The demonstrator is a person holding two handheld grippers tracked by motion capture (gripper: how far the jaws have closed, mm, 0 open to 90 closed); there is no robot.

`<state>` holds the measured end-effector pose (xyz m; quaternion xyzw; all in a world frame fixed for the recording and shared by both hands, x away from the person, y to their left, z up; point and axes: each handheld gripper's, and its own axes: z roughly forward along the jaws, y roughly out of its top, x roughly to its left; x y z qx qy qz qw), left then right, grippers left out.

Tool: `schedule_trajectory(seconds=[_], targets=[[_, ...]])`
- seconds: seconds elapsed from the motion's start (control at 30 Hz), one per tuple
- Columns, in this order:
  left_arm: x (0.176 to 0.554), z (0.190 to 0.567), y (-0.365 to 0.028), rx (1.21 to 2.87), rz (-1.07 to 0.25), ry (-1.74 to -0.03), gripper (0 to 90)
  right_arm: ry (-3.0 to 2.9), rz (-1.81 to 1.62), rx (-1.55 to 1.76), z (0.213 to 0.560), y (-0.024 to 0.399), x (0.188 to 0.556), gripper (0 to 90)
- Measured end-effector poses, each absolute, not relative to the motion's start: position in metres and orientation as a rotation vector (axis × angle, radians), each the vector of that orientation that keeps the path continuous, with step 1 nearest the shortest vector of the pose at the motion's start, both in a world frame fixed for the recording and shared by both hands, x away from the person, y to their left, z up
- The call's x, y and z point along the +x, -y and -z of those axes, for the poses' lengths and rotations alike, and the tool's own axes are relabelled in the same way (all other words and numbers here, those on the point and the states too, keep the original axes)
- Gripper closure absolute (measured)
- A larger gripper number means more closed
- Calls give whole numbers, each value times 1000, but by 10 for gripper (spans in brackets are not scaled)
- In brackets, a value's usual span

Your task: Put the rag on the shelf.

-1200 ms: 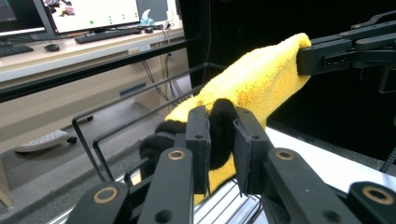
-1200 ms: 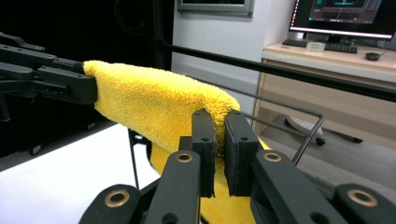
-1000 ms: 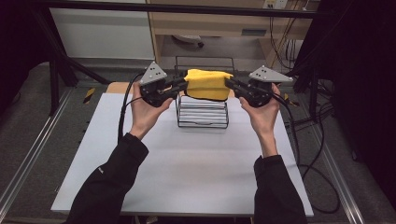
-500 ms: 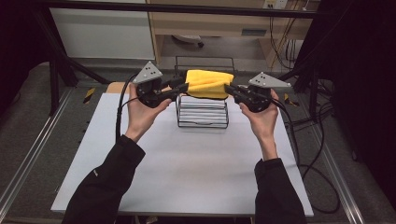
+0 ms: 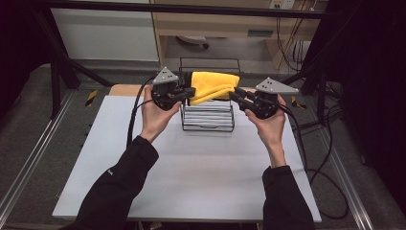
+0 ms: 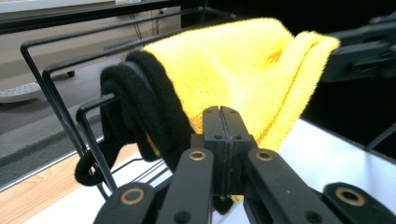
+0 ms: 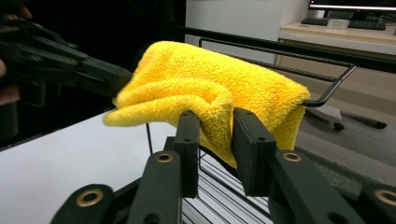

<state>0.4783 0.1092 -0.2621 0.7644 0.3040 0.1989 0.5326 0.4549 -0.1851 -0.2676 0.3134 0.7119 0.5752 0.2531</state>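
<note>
A yellow towel (image 5: 213, 84) lies bunched over the top of a black wire rack (image 5: 207, 125) at the table's far middle. My left gripper (image 5: 191, 92) is at the towel's left end. Its jaws have just closed and meet flush (image 6: 222, 121), with the towel (image 6: 233, 65) just behind their tips and no cloth seen between them. My right gripper (image 5: 235, 95) is at the right end. Its jaws (image 7: 215, 126) have just been opening and stand apart, and a fold of the towel (image 7: 205, 79) hangs between them. A black cloth (image 6: 140, 107) hangs under the yellow one.
The rack's top wires (image 6: 56, 93) rise around the towel, and a bar (image 7: 327, 70) runs behind it. Pale slats lie in the rack's bottom (image 5: 207, 117). The white tabletop (image 5: 191, 177) spreads in front. Cables (image 5: 136, 110) trail from both grippers.
The left gripper drew a little left off the towel, then came back to its end and shut. The right jaws have parted. The towel now sags on the rack.
</note>
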Motion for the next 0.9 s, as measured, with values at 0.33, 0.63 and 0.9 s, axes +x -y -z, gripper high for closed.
schedule_trajectory(seconds=[0.33, 0.63, 0.9], targets=[[488, 276, -103, 1872, -485, -745, 899, -1948, -1603, 871, 260, 180, 457, 747], [495, 290, -101, 1891, -485, -765, 899, -2024, -1481, 1040, 294, 176, 476, 900], [494, 291, -105, 1880, -457, -756, 891, -2025, -1497, 1024, 295, 178, 476, 842]])
